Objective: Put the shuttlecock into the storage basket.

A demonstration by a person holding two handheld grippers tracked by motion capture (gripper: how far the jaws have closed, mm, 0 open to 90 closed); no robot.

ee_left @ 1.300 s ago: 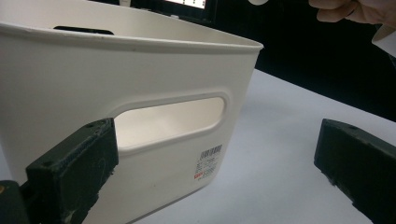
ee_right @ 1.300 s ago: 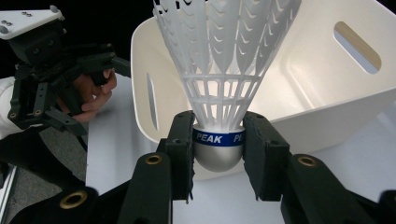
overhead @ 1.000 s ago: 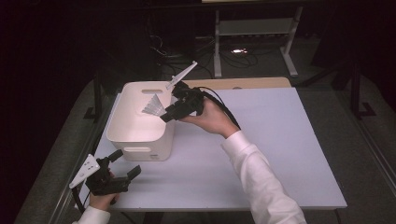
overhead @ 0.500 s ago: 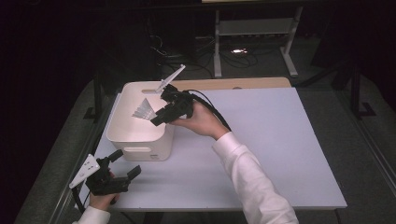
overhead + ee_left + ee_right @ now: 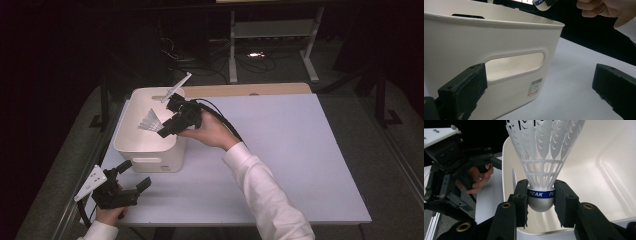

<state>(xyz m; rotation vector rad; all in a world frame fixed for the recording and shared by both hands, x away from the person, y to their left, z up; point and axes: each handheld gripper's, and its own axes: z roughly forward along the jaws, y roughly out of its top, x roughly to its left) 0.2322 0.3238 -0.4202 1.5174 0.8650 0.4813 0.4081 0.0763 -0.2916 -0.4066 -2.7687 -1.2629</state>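
Note:
A white plastic shuttlecock [image 5: 544,157] with a silver cork and a blue band reading PEAK is clamped at its base by my right gripper [image 5: 540,200]. In the high view that right gripper [image 5: 165,129] hangs over the open white bin [image 5: 131,142] with the shuttlecock [image 5: 150,121] pointing into it. The bin's inside [image 5: 599,170] looks bare. My left gripper [image 5: 135,175] rests low at the table's near left corner, jaws wide open, facing the bin's handle slot [image 5: 514,65] with nothing between them.
The bin stands at the left of a white table [image 5: 300,150]. A barcode sticker [image 5: 535,87] sits on its near wall. A wooden board [image 5: 260,90] lies along the table's far edge; cables and a metal stand lie on the dark floor beyond.
My right gripper has moved left and lower with the shuttlecock, from the bin's right rim to over its opening. The left gripper has stayed put.

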